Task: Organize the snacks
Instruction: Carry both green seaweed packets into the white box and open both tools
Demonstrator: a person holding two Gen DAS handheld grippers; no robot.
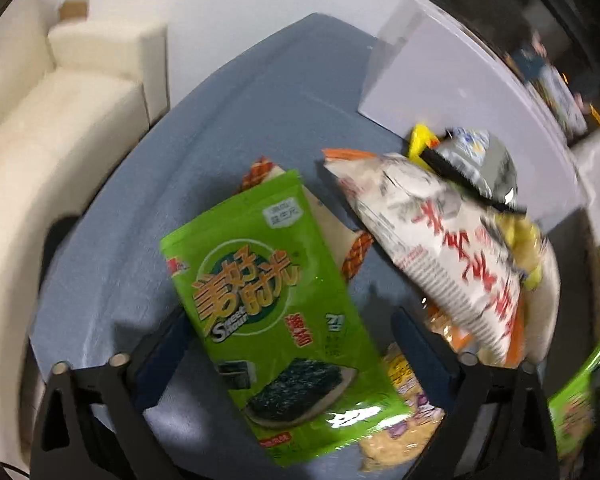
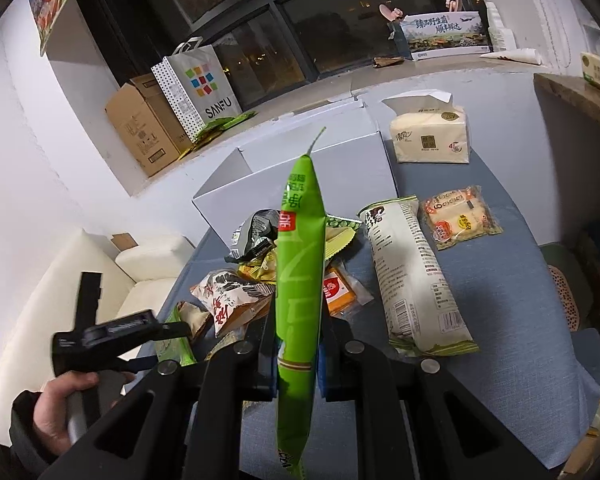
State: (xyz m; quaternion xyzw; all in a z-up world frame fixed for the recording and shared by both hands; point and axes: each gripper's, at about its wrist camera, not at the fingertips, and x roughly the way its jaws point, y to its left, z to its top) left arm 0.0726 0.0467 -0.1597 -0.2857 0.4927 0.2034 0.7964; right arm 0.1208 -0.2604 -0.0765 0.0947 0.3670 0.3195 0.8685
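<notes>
A green seaweed packet (image 1: 276, 320) lies flat on the blue table (image 1: 140, 260). My left gripper (image 1: 290, 320) points down over it, jaws open, one finger on each side; the right finger stands clear of the packet's edge. Beside it leans a white packet with red lettering (image 1: 440, 248) on a heap of snacks. My right gripper (image 2: 298, 344) is shut on a second green packet (image 2: 300, 248), held edge-on and upright above the table. In the right wrist view the left gripper (image 2: 160, 346) sits low at the left, held by a hand (image 2: 60, 404).
An open white box (image 2: 300, 160) stands behind the snack heap. A tissue pack (image 2: 430, 136), a long white packet (image 2: 412, 280) and a biscuit pack (image 2: 460, 220) lie at the right. A cream sofa (image 1: 60, 120) is left of the table. A carton (image 2: 140, 128) and paper bag (image 2: 200, 88) sit on the window ledge.
</notes>
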